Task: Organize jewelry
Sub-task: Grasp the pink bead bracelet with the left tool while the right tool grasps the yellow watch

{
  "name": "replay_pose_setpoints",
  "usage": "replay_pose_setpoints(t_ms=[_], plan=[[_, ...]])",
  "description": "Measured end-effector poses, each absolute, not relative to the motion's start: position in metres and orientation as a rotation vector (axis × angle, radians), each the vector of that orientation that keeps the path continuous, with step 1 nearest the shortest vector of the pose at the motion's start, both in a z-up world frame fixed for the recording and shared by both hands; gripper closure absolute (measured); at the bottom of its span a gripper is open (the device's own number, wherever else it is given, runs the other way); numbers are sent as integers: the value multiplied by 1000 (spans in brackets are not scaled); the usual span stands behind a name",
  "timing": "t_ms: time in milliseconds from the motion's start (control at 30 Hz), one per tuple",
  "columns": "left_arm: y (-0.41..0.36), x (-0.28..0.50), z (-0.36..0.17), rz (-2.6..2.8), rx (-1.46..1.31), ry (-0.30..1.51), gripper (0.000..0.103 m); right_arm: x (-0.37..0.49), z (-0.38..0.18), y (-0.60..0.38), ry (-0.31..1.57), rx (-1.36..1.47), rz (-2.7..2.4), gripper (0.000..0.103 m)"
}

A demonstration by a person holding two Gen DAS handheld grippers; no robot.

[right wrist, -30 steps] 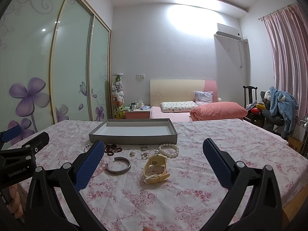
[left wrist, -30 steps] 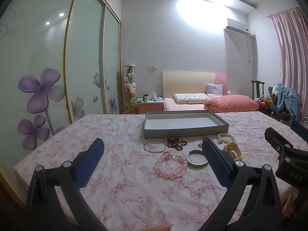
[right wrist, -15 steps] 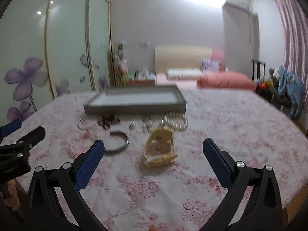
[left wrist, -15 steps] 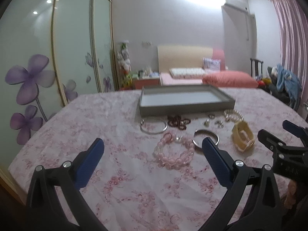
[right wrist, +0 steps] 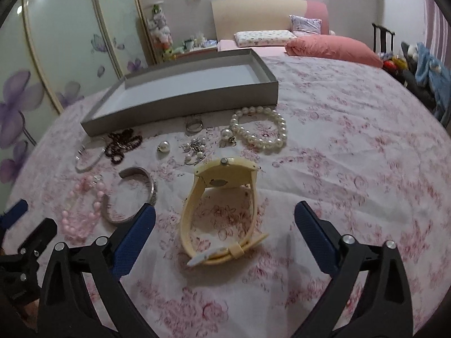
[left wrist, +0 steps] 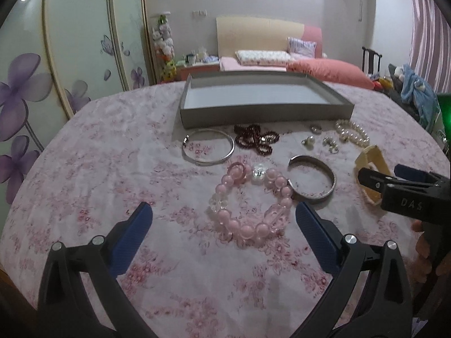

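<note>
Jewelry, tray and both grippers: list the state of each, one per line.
Grey tray: empty.
Cream watch: on its side, strap buckled.
Pink bead bracelet: flat on the cloth.
Silver cuff: flat, touching the pink beads.
Pearl bracelet: flat beside the tray.
Left gripper: open, empty.
Right gripper: open, jaws just narrowing, nothing gripped.

Tray (left wrist: 265, 114): set on the tablecloth (left wrist: 112, 174), farthest beyond both tongs. Bangle (left wrist: 208, 149), beaded cluster (left wrist: 256, 138), ring (right wrist: 194, 125), earrings (right wrist: 194, 149) and pearl bracelet (right wrist: 260, 131): laid in a row just before the tray. Bead bracelet (left wrist: 249, 205): placed ahead of the left gripper (left wrist: 224, 217), the cuff (left wrist: 313, 178) touching it on the right. Watch (right wrist: 222, 205): stood on edge ahead of the right gripper (right wrist: 225, 219), the cuff lying left of it.
</note>
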State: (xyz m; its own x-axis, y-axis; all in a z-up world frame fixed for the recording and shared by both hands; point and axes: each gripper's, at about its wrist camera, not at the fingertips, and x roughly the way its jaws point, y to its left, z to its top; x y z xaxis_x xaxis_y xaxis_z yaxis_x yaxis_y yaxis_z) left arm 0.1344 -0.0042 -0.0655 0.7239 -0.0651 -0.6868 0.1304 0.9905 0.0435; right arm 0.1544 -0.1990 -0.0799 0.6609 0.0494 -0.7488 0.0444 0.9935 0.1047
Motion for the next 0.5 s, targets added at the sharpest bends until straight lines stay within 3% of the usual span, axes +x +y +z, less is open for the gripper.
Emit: replay_pose_setpoints(t_ms=[33,67,133,200,300,500], plan=[[-5,137,-67,-109,92,766,4,158,-83,-199,870,118,14,26],[-5,141,-69,-112,91,783,4,158,-84,-198,880,114,16,31],[-4,148,-72,-116,83,810,4,158,-82,-199,872,110,30,51],[-1,154,-75,-115,68,833,4,159,-81,-203,868,135,46,61],[1,162,-77,-117,53,846,5,158,-80,-208,863,162,65,64],[4,179,-80,-122,31,885,33,158,-78,-205,853,167,92,65]])
